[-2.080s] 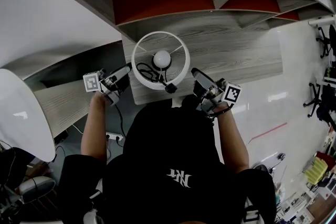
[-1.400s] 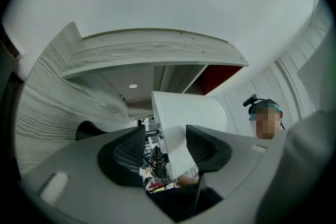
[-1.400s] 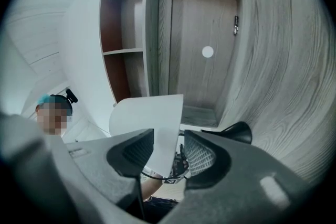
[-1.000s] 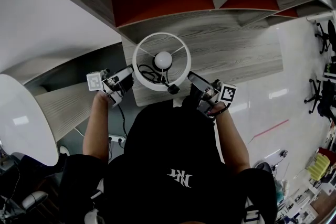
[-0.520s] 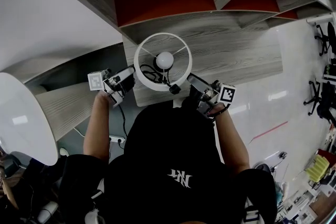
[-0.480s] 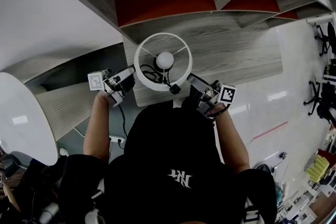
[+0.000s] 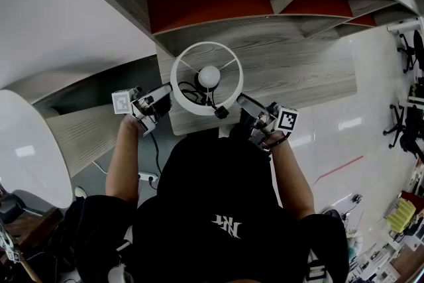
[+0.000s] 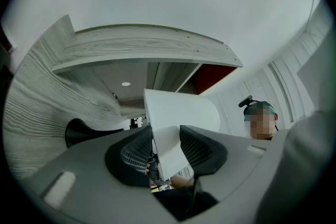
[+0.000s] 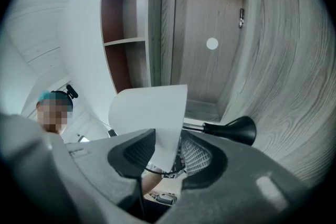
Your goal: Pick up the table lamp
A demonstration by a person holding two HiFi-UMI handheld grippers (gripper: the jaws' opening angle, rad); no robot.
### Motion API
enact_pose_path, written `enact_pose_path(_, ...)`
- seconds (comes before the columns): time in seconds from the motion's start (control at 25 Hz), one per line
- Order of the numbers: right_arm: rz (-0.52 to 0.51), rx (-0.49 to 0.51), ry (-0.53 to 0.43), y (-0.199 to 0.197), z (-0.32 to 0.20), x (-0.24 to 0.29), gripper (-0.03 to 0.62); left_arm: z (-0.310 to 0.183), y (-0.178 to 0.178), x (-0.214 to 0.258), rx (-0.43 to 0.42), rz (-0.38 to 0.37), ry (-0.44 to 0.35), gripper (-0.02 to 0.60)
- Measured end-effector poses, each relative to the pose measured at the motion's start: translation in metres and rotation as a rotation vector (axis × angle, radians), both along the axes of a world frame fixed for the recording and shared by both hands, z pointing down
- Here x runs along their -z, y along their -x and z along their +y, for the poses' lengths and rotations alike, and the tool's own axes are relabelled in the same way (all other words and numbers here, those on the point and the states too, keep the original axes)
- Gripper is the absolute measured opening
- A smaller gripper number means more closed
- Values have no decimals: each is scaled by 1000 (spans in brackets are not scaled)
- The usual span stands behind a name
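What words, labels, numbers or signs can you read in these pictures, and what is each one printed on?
White stylised print on the back of the person's black top: upside down, too stylised to read.
Black-and-white square markers on the left cube and the right cube: patterns only, no letters.
No other text is legible.

White-shaded table lamp [image 7: 209, 76], pale grey wood-grain table [image 7: 298, 69], and red back panels glowing inside that grey wood-grain shelf [image 7: 199, 3].
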State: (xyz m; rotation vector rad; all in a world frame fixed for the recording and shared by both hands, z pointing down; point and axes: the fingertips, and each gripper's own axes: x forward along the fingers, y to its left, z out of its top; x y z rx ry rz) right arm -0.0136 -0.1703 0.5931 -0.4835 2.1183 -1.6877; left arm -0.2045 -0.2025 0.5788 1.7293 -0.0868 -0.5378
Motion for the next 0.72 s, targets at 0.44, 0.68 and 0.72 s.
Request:
enact_pose_path(0.44,25,12,-16,0,1,0,144,2,-2,1,-21,-50,-32,156)
enact_pose_path(0.68,29,26,-36,-2,6,3,138,5,-5,6,-24,-54,-40,158)
enact_pose_path(0.72,33,23,-40,-2,6,4,135,6,-6,8,-27,-56,-45,158)
